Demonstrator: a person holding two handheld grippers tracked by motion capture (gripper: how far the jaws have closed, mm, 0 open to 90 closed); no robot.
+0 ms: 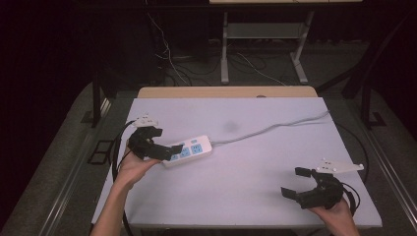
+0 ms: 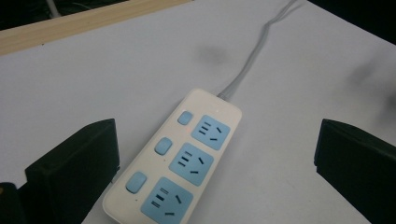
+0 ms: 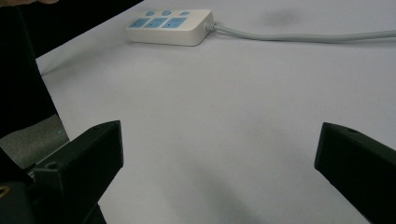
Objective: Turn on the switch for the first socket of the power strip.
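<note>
While three blue sockets and three switches are resolved in the left gripper view, the power strip (image 1: 189, 149) is logged centre-left in the high view, its end between the wide-open, empty left gripper (image 1: 158, 141); the right gripper (image 1: 294, 183), lower right, is spread wide, empty; the cord (image 1: 275, 126) is traced toward upper right.

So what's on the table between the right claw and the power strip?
Nothing: just bare white table between the right claw and the power strip, as the right gripper view shows.

- A white plastic power strip (image 1: 189, 151) with 3 blue sockets and 3 blue buttons lies flat on the table's left half.
- Its grey cord (image 1: 275, 126) runs off toward the far right edge.
</note>
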